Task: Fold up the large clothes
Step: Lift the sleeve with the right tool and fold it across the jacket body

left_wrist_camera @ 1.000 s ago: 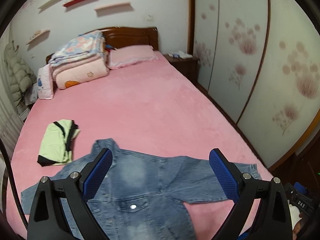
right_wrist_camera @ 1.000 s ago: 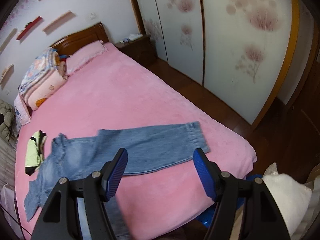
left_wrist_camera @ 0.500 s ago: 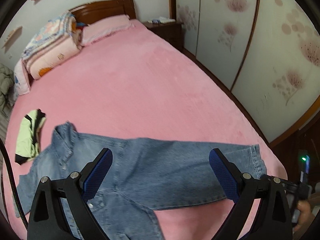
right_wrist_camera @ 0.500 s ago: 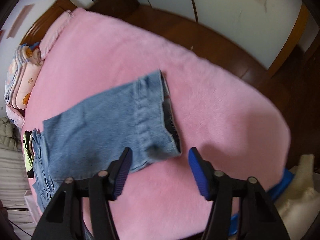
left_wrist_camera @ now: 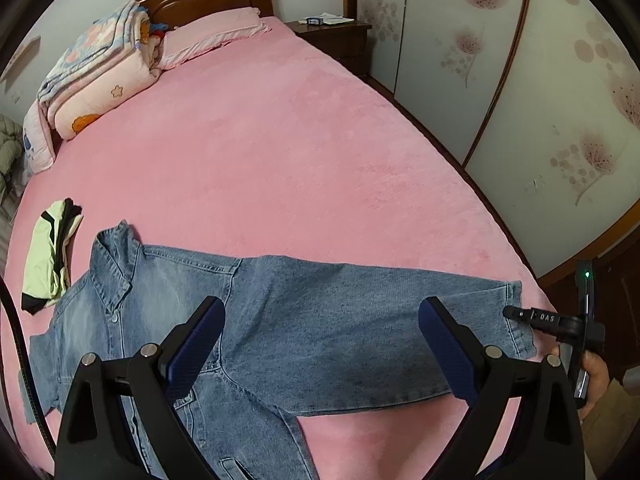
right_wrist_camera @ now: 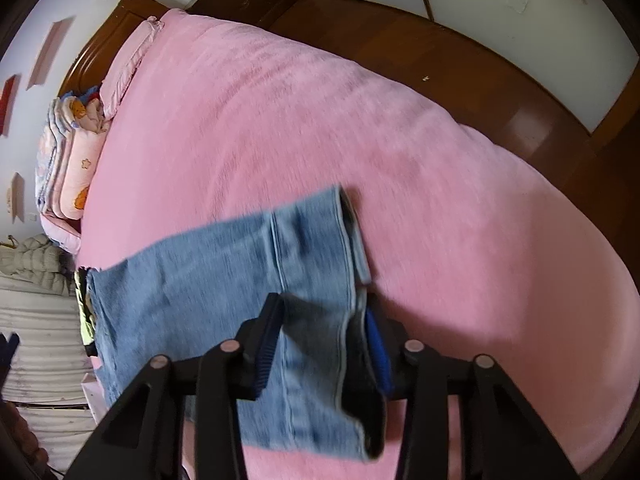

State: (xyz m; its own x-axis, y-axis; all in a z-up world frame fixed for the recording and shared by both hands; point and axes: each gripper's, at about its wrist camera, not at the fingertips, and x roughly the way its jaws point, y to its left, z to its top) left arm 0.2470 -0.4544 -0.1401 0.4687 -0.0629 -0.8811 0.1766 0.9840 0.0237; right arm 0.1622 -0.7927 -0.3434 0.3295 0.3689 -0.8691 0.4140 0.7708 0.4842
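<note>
A blue denim jacket (left_wrist_camera: 248, 320) lies spread on the pink bed (left_wrist_camera: 280, 152), collar to the left, one sleeve stretched right. My left gripper (left_wrist_camera: 320, 344) is open and empty above the jacket's shoulder. My right gripper (right_wrist_camera: 324, 340) straddles the sleeve cuff (right_wrist_camera: 320, 248); its blue pads are partly closed with the cuff fabric between them, and the cuff looks a little lifted. In the left wrist view the right gripper's body (left_wrist_camera: 560, 320) sits at the sleeve end.
A folded green and black garment (left_wrist_camera: 48, 252) lies left of the jacket. Folded quilts (left_wrist_camera: 100, 76) and a pink pillow (left_wrist_camera: 212, 36) are at the headboard. A nightstand (left_wrist_camera: 332, 36) and wardrobe doors (left_wrist_camera: 520, 80) stand on the right, past the bed edge.
My right gripper has dropped onto the sleeve cuff and narrowed around it. My left gripper has tilted down and shifted right over the jacket, still open.
</note>
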